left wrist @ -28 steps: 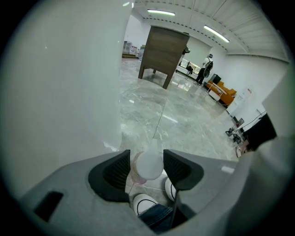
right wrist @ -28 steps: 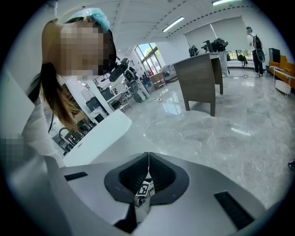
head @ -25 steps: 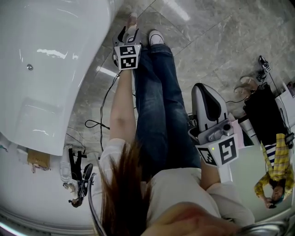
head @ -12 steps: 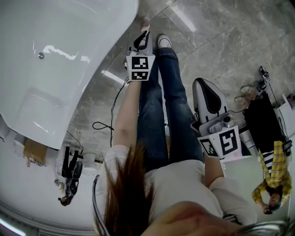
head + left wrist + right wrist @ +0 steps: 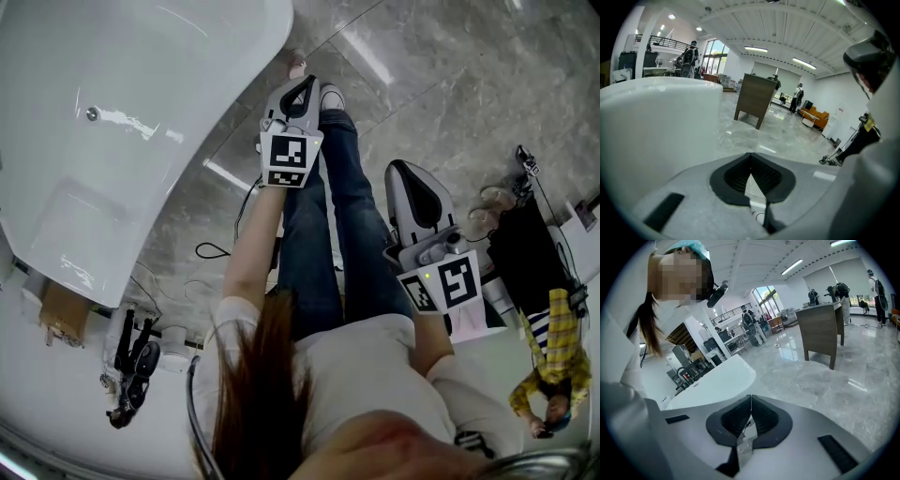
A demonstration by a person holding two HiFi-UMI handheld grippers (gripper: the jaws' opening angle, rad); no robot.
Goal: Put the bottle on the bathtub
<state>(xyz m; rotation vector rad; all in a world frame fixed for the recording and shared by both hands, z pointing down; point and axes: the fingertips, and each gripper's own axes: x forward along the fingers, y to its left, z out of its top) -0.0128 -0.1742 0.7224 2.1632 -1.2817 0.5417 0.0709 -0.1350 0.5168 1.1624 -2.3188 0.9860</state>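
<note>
Your left gripper (image 5: 750, 165) has just closed its jaws on nothing; your right gripper (image 5: 750, 404) is pressed together too, empty. The bathtub (image 5: 187, 159) rim curves just left of your left gripper; marble floor (image 5: 450, 84) lies open rightward. I cannot tell where the bottle is.

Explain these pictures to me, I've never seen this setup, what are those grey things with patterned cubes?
No robot here: a person holds a grey two-jaw tool in each hand, the left tool and the right tool. The patterned cubes are part of them. The top-down picture comes from a camera on the person's head, looking down at the grey marble floor and the large white bathtub at the picture's left. The other two come from cameras riding on each tool, looking along its jaws. The left tool's jaws have just been closing and now meet with nothing between them; the right tool's jaws are together too, also empty. No bottle shows in any picture.
</note>
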